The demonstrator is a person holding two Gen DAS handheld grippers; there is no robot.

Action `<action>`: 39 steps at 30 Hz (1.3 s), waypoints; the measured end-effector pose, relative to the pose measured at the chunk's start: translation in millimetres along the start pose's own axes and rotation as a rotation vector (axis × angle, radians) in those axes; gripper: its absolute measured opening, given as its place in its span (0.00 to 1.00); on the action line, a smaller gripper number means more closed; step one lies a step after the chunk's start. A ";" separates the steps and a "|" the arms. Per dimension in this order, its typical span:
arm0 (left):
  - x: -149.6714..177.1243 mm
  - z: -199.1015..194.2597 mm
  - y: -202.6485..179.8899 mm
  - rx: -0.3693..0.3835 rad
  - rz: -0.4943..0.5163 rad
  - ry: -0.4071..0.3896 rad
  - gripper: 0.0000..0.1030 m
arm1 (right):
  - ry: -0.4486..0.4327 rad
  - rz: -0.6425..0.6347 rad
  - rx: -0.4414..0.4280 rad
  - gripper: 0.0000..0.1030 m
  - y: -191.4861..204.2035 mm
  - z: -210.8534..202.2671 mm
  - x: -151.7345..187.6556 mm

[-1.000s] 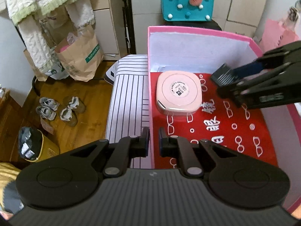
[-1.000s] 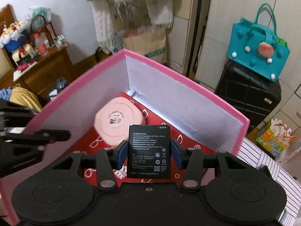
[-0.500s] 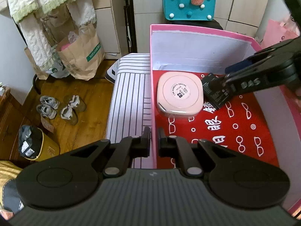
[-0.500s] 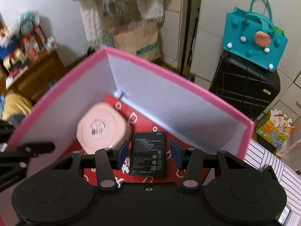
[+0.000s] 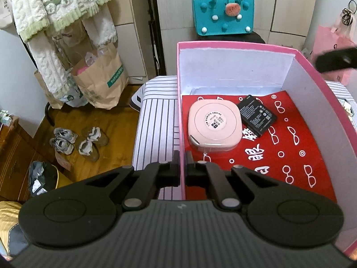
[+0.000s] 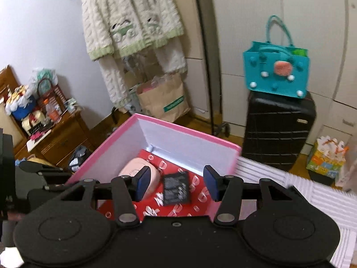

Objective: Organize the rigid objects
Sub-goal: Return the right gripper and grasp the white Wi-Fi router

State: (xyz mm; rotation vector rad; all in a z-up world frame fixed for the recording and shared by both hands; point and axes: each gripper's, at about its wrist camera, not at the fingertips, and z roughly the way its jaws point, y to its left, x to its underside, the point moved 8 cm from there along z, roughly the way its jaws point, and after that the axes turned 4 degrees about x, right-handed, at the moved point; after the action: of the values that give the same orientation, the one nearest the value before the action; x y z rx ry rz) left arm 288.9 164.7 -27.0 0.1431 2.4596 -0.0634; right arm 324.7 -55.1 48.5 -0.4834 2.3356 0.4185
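1. Bedroom clutter fills the background: a cream knitted garment [image 5: 60, 6] hangs at the upper left of the left wrist view, a brown paper bag [image 5: 100, 80] sits under it on the wooden floor, and a teal felt bag [image 5: 223, 15] stands top centre.
2. A pink box [image 5: 234, 45] with white inner walls and a red patterned floor rests on a striped cloth [image 5: 156, 122] in the middle of the frame.
3. Inside the pink box, a pink rounded case [image 5: 215, 125] lies toward its left wall, and a black battery [image 5: 256, 118] lies flat just to the right of it, touching or nearly touching its edge.
4. The left gripper [image 5: 182, 172] has its jaws shut on the near left wall of the pink box, which runs up between them at the bottom centre of the view; it seems to be steadying the box.
5. The right gripper [image 6: 176, 183] hangs above the box with nothing between its jaws; they stand about half open and are widening, and the battery shows on the red floor below the gap.
6. The step in hand looks like the release of the battery into the box, which appears done.
7. The next move likely calls for the right gripper to clear the box rim and go for another loose rigid item; none is visible in these views, so which one cannot be told.
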 end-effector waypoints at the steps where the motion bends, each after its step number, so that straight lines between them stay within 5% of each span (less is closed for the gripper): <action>1: 0.0 -0.6 0.1 0.001 -0.003 -0.002 0.03 | -0.006 0.017 0.001 0.56 -4.6 -4.8 4.8; 16: 0.3 -2.2 3.3 0.013 -0.022 -0.018 0.03 | -0.025 0.219 0.156 0.58 -93.8 -37.7 86.2; 27: -0.1 -3.3 0.8 0.014 -0.023 -0.034 0.03 | 0.009 0.231 0.289 0.62 -138.6 -43.4 146.4; 39: -0.5 -3.1 0.9 0.016 -0.023 -0.035 0.03 | 0.095 0.131 0.129 0.81 -154.4 -11.6 148.9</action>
State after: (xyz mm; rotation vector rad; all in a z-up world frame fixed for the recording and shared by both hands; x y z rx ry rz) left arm 287.5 165.8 -24.3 0.1202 2.4268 -0.0946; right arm 286.2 -228.8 -71.9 -0.2959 2.4767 0.3090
